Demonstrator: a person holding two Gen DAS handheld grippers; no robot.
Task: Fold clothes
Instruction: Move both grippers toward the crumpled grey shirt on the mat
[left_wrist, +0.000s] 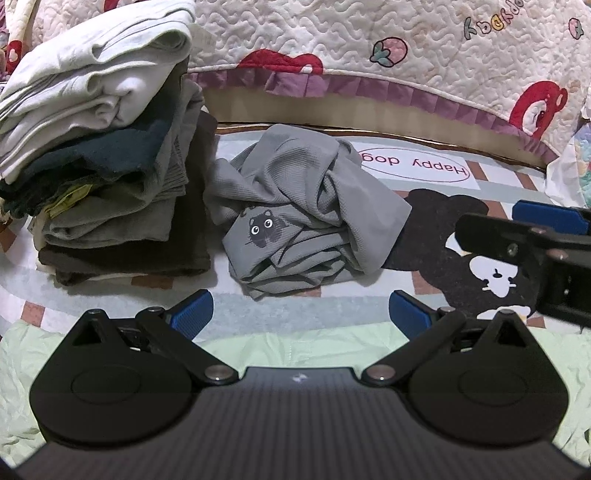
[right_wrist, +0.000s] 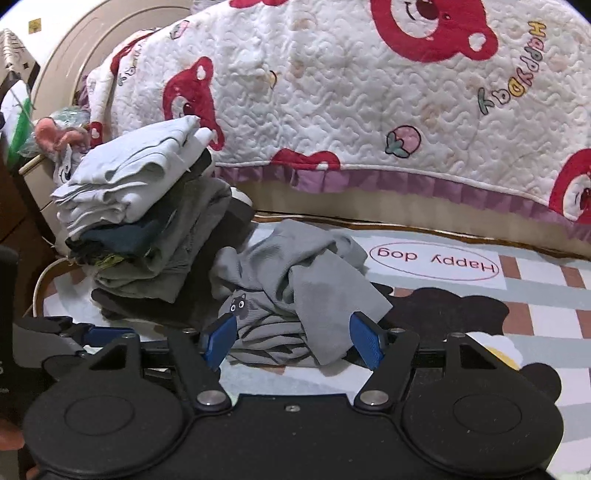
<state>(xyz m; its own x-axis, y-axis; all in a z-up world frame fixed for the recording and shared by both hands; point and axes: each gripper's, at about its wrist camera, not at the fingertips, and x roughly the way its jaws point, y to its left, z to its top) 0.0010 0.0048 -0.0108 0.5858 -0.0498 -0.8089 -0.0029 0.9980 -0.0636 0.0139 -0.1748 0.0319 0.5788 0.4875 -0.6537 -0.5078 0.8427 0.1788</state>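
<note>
Nearest in the left wrist view, at six o'clock: pale green crinkled cloth (left_wrist: 110, 354) under the black left gripper (left_wrist: 301, 314), blue-padded fingers (left_wrist: 194, 314) spread wide, nothing between them. Just past the fingertips, at twelve o'clock from them: crumpled grey ribbed garment with a small dark cartoon animal print (left_wrist: 303, 218), lying in a loose heap on the printed play mat with grey and brown checks (left_wrist: 229, 295), apart from both pads. At nine to ten o'clock of that heap, just beside it: tall stack of folded clothes (left_wrist: 110, 166), dark brown at the bottom, grey and olive in the middle, dark teal above, white on top. At three o'clock: black right gripper (left_wrist: 517, 236) entering from the frame edge, over the black bear figure printed on the mat (left_wrist: 443, 236). Beyond the garment, at one o'clock: white oval label reading "Happy dog" upside down (left_wrist: 413, 166). Farthest, across the top: white quilted bedspread with red bears, strawberries and a purple frill (left_wrist: 369, 44).

In the right wrist view, near at six o'clock: right gripper (right_wrist: 293, 343) with blue fingers (right_wrist: 221, 339) held well apart, empty, the grey garment (right_wrist: 295, 291) lying between and just beyond the tips; touching or not, cannot tell. At nine o'clock, low: part of the left gripper (right_wrist: 74, 332). At ten o'clock: the folded stack (right_wrist: 147, 221). Behind, the quilted bedspread (right_wrist: 369, 110).
</note>
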